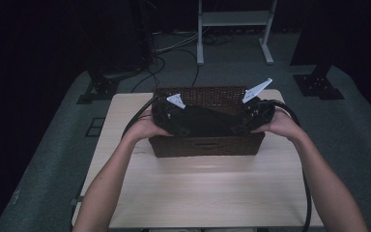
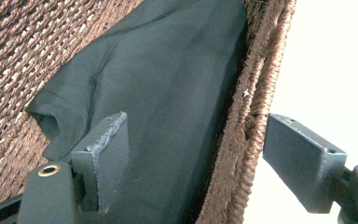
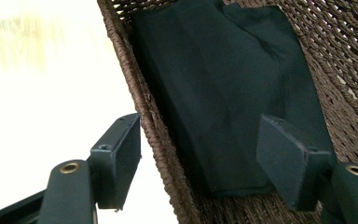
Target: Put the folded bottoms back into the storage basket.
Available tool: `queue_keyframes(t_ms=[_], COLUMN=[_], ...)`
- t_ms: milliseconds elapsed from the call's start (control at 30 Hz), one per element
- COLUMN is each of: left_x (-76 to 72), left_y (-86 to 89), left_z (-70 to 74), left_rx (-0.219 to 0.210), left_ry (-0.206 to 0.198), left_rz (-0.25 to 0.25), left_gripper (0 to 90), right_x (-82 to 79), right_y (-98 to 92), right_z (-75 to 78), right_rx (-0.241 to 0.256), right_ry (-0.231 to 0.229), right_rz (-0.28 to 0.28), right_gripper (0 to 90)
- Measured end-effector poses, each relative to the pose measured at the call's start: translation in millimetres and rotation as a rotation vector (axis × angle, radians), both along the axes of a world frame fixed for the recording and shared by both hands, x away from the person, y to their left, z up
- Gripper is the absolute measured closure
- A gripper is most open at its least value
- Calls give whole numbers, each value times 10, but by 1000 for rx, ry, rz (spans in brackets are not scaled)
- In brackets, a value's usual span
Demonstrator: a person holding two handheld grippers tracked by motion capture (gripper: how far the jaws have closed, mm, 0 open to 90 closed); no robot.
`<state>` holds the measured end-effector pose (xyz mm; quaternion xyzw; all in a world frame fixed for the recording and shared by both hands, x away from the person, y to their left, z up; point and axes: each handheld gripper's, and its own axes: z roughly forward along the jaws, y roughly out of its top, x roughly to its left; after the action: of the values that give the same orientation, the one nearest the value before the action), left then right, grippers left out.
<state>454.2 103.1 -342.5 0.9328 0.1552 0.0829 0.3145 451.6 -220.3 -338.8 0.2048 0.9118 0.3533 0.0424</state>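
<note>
Two grippers of mine sit at the brown wicker basket in the middle of the high view. My left gripper is spread wide, straddling the basket's rim, one jaw inside above the dark folded cloth. My right gripper is likewise released, astride the rim, with the cloth lying flat in the basket.

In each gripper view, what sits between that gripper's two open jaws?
The basket's woven wall: each gripper straddles it, one jaw above the dark cloth inside, one outside over the table.
</note>
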Motion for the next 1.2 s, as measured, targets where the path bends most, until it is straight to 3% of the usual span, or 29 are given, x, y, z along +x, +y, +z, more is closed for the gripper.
queue_keyframes(t_ms=[400, 600, 1200], left_x=[-78, -131, -290], left_y=[46, 53, 71], left_z=[46, 55, 35], left_rx=[3, -18, -10], left_ry=[-6, -12, -19], left_rz=[-3, -4, -26], left_gripper=[191, 187, 176], right_x=[-111, -164, -313], right_y=[-69, -100, -152], right_z=[-7, 8, -17], right_rx=[-9, -12, -12], right_ry=[-3, -8, -17], right_rz=[-8, -9, -4], right_gripper=[289, 278, 270])
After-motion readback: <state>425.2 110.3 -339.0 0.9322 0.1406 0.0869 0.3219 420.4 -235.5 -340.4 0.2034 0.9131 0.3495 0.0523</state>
